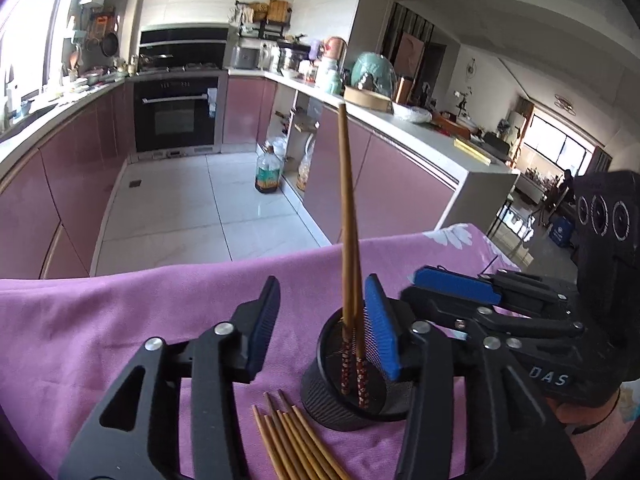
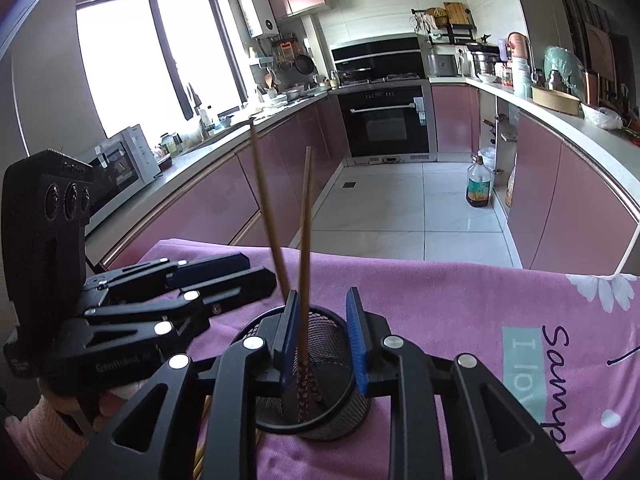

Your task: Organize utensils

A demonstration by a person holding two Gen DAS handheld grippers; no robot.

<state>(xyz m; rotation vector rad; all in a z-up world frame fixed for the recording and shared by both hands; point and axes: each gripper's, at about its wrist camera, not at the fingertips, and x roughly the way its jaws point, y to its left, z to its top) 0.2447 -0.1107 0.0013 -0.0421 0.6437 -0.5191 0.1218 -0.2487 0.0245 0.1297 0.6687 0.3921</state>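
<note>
Chopsticks [image 1: 349, 216] upright in mesh cup [image 1: 352, 396] (two, leaning) | left gripper [image 1: 320, 328] apart | right gripper [image 2: 324, 336] apart, gripping nothing

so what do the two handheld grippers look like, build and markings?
Both are black plastic linkage frames with silver pivot bolts and ribbed blue pads on the fingers. The right gripper shows white "DAS" lettering and a block with three round lenses; the left gripper has the same block. A pink knit sleeve shows.

2 chopsticks [image 1: 349, 240] in holder [image 1: 320, 404]; loose chopsticks [image 1: 292, 440] left.
</note>
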